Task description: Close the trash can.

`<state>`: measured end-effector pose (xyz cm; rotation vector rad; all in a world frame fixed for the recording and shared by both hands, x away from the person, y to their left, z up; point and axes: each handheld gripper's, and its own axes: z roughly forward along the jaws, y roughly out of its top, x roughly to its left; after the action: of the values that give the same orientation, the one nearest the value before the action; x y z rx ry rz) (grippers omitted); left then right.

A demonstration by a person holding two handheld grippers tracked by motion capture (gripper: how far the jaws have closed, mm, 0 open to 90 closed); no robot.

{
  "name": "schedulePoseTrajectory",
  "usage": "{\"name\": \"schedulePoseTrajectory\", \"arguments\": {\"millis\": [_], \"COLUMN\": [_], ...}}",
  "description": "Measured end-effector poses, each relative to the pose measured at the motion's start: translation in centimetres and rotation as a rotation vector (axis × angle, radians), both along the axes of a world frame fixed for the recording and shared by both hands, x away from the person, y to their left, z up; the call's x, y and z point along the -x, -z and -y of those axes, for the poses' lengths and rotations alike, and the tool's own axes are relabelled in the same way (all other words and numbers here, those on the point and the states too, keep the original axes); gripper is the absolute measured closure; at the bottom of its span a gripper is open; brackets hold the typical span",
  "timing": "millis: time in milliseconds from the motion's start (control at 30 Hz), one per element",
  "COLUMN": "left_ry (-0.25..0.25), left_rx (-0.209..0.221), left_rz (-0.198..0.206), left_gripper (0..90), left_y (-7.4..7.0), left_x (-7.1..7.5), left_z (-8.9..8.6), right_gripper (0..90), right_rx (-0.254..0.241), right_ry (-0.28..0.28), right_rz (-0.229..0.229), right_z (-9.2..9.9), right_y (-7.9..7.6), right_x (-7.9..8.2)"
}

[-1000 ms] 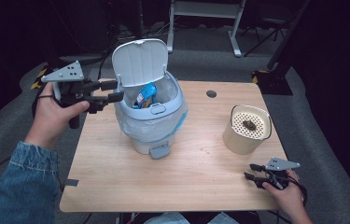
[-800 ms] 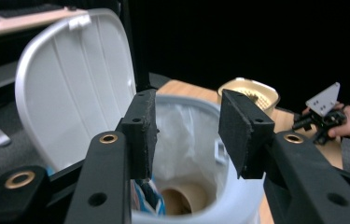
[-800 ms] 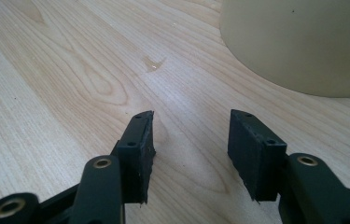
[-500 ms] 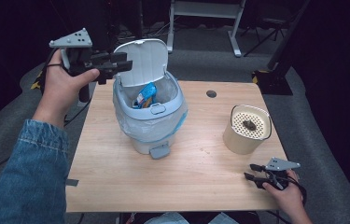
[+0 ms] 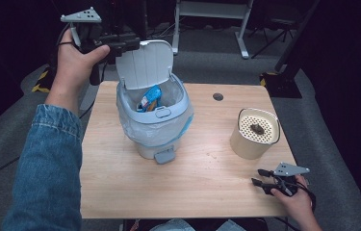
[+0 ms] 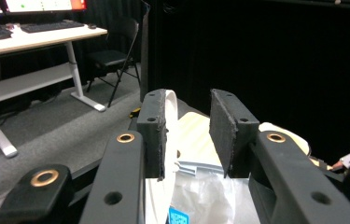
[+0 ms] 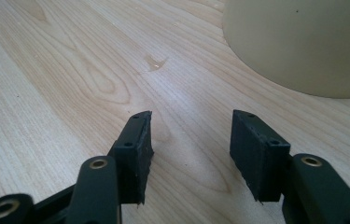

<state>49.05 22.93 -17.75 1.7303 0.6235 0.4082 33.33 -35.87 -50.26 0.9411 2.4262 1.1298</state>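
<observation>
A blue-grey pedal bin (image 5: 142, 139) with a white liner stands on the wooden table (image 5: 120, 192), its white lid (image 5: 147, 65) raised. A blue packet (image 5: 149, 98) lies inside. My left gripper (image 5: 132, 42) is held high at the lid's top left corner. In the left gripper view that gripper (image 6: 189, 100) is open, and the lid's edge (image 6: 171, 121) runs up between the jaws, close to the left pad (image 6: 156, 135). My right gripper (image 5: 256, 177) rests low at the table's front right, and it (image 7: 191, 116) is open over bare wood with nothing between its jaws.
A cream container (image 5: 252, 144) with a perforated top and a small brown thing (image 5: 257, 128) on it stands right of the bin, just beyond the right gripper (image 7: 303, 42). The bin's pedal (image 5: 164, 155) faces the front. A desk and chair (image 6: 109, 58) stand behind.
My left gripper has risen from beside the bin's left side to the top edge of the raised lid. The right gripper has stayed still.
</observation>
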Motion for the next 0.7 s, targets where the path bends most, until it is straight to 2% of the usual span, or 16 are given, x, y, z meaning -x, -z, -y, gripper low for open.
{"name": "schedulePoseTrajectory", "arguments": {"millis": [167, 300, 567, 633, 700], "left_ry": [-0.034, -0.062, -0.135, -0.122, -0.102], "left_rx": [-0.002, 0.029, -0.041, -0.045, -0.072], "left_rz": [-0.017, -0.014, -0.062, -0.082, -0.103], "left_gripper": [68.6, 74.2, 80.6, 84.4, 86.9], "left_y": [0.2, 0.3, 0.8, 0.9, 1.0], "left_x": [-1.4, -2.1, -3.1, -3.0, -2.8], "left_z": [0.1, 0.0, 0.4, 0.4, 0.5], "right_gripper": [48.3, 48.2, 48.2, 48.1, 47.9], "right_rx": [-0.001, 0.0, -0.002, -0.001, -0.002], "right_ry": [-0.003, -0.003, -0.01, -0.009, -0.011], "right_rz": [-0.002, -0.001, -0.002, -0.002, -0.002], "right_z": [0.0, 0.0, 0.0, 0.0, 0.0], "right_y": [0.0, 0.0, 0.0, 0.0, 0.0], "right_x": [0.0, 0.0, 0.0, 0.0, 0.0]}}
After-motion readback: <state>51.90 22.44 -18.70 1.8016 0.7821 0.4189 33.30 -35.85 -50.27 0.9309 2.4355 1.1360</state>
